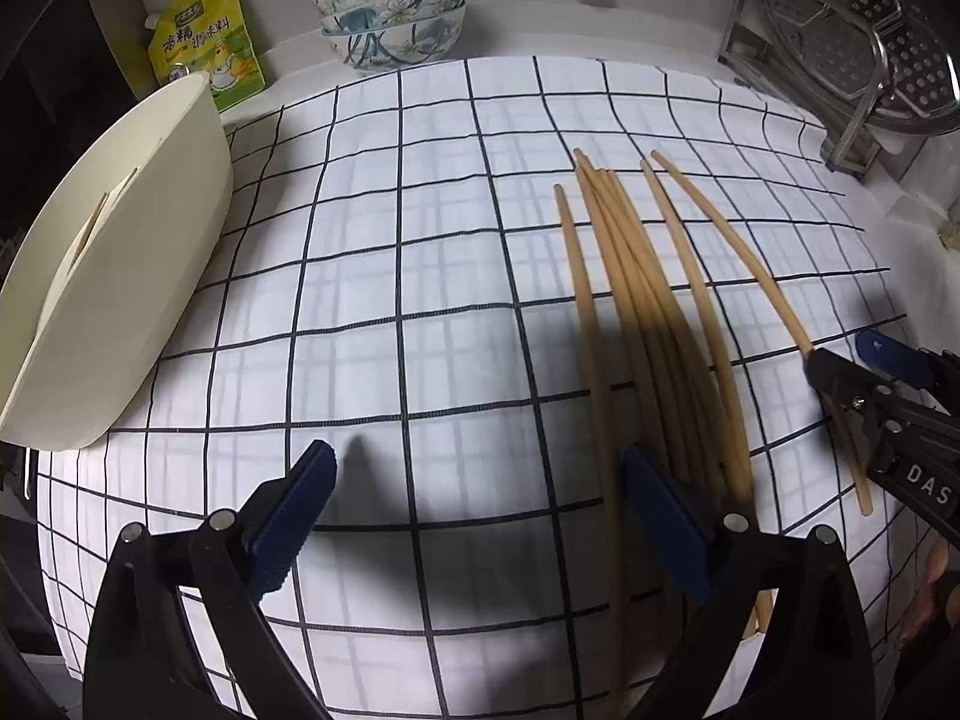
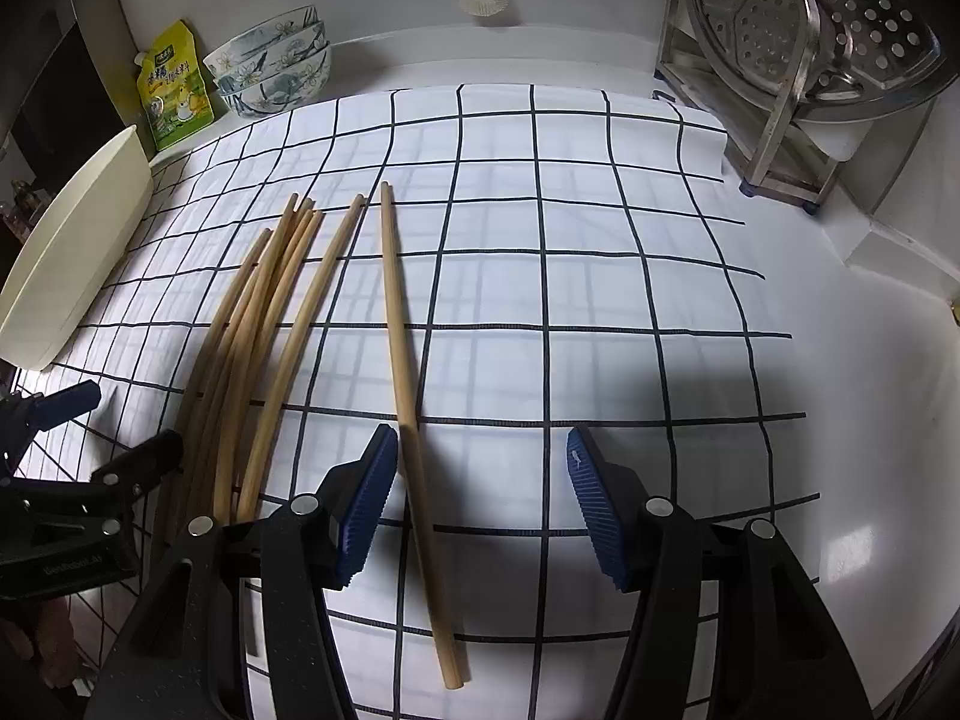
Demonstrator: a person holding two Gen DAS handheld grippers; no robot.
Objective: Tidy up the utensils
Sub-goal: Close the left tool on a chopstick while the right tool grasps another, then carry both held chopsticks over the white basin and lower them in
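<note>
Slim wooden chopsticks (image 2: 264, 324) on checked cloth (image 2: 540, 300), left claw (image 1: 480, 516) agape, right claw (image 2: 480, 504) open, both empty

Two handheld grippers: the left gripper (image 1: 477, 507) and the right gripper (image 2: 483, 495) share black angular arms, silver pivot screws and ribbed blue pads (image 2: 591, 510); white lettering marks one black body.

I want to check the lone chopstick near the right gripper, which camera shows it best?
The right wrist view: the lone chopstick lies end to end between the open right gripper fingers. In the left wrist view that gripper covers part of it, at the frame's edge.
</note>
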